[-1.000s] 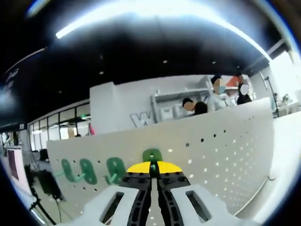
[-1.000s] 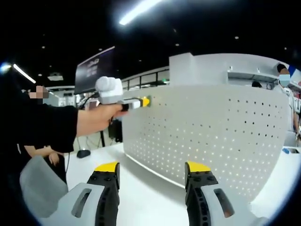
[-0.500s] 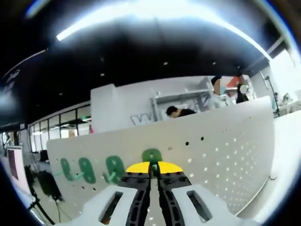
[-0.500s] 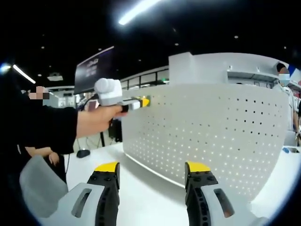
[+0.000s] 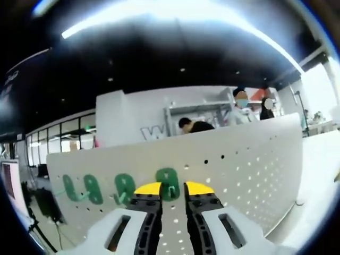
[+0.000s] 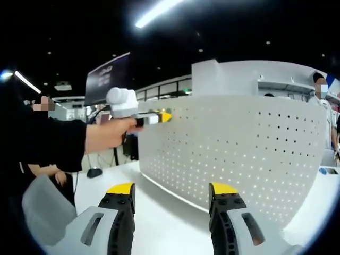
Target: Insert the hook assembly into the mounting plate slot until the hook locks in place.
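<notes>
The green hook (image 5: 169,184) sits on the face of the white perforated mounting plate (image 5: 249,159), right between the yellow tips of the left gripper (image 5: 172,189), whose jaws stand a little apart on either side of it; whether the pads touch the hook is hard to judge, and it looks as though they are released from it. In the left gripper view three more green hooks (image 5: 125,188) hang in a row along the same plate to the left of that one, each an oval plate with a short prong, though the prongs are small and blurred. The lower part of the hook between the jaws is cut off by the gripper's black fingers. The right gripper view looks at the plate from its other face, where only rows of holes show, lit from behind, and none of the green hooks. There the left gripper (image 6: 159,116) appears from the side, held in a hand (image 6: 109,135) with a dark sleeve, its yellow tip at the plate's upper edge near the left end. The right gripper (image 6: 172,197) is low in its own view, its jaws spread wide with nothing between them, hanging over the white table (image 6: 159,223) well short of the plate. Behind the plate, people stand near a white wall and shelving, too distant to make out in any detail.
</notes>
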Tool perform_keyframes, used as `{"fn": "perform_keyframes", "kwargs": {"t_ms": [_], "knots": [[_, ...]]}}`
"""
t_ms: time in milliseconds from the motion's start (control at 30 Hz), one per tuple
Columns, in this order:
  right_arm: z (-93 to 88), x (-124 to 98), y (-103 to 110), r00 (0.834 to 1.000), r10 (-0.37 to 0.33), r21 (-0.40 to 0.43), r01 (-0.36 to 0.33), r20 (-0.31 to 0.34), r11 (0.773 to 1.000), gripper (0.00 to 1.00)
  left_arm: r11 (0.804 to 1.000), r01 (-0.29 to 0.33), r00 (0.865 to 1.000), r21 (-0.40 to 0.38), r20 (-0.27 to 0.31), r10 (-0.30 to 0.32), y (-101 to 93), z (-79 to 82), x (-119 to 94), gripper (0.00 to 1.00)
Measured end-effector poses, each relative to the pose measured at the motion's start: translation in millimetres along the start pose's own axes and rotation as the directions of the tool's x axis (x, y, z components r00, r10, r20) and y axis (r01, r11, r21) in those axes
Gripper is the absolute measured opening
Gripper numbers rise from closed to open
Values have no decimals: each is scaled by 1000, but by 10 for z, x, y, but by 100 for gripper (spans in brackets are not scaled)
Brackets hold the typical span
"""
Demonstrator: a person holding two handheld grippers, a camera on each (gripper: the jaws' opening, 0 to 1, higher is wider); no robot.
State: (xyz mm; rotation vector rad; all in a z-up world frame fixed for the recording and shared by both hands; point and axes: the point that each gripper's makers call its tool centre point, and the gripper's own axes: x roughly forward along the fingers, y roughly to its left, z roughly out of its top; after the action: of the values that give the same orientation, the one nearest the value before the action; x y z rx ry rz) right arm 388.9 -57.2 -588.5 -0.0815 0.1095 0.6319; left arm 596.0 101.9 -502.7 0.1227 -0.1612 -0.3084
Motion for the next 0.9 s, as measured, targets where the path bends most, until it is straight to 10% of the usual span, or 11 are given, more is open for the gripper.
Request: {"fn": "perform_keyframes", "kwargs": {"t_ms": [900], "knots": [[69, -30, 49, 1000, 7, -15, -6, 20, 1000, 56, 997, 69, 998, -16, 5, -69, -128, 108, -322, 47]]}}
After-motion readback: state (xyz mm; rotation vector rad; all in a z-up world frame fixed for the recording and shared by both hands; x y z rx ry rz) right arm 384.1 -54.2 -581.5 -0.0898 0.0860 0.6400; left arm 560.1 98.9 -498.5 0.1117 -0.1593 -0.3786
